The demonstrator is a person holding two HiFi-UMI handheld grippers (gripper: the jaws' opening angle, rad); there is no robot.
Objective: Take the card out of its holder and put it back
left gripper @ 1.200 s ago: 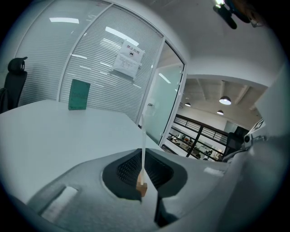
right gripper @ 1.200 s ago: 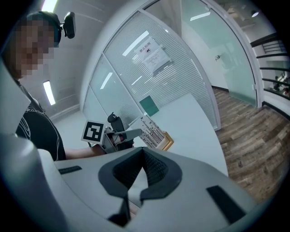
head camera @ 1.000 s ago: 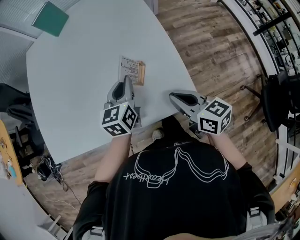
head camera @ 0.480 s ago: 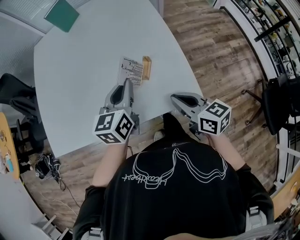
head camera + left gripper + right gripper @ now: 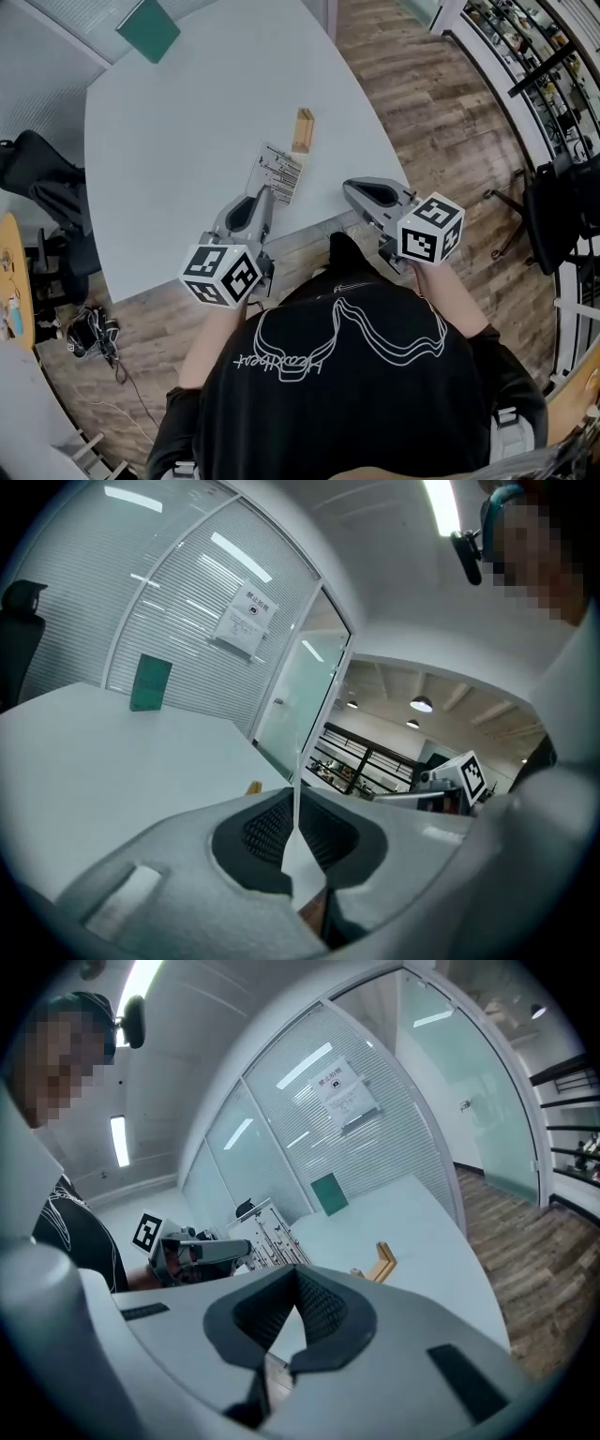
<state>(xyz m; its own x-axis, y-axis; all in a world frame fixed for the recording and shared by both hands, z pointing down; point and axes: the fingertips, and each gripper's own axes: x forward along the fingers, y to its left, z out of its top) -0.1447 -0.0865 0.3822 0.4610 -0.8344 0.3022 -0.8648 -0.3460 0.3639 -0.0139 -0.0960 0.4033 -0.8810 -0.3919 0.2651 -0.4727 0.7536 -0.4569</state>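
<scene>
My left gripper (image 5: 263,195) is shut on the lower edge of a white printed card (image 5: 279,175) and holds it above the white table (image 5: 169,141), clear of the small wooden holder (image 5: 302,130), which stands empty just beyond. In the left gripper view the card (image 5: 296,827) shows edge-on between the pads, with the holder (image 5: 253,787) small behind it. My right gripper (image 5: 354,189) hovers at the table's near edge, jaws together and empty. The right gripper view shows the card (image 5: 272,1237), the left gripper (image 5: 202,1251) and the holder (image 5: 382,1262).
A green pad (image 5: 148,28) lies at the table's far corner. A dark office chair (image 5: 42,183) stands left of the table, and another chair (image 5: 553,202) is on the wooden floor at right. A glass wall with blinds (image 5: 187,621) runs behind the table.
The card has come out of the wooden holder. My left gripper has drawn back toward me with the card in it. The right gripper has hardly moved.
</scene>
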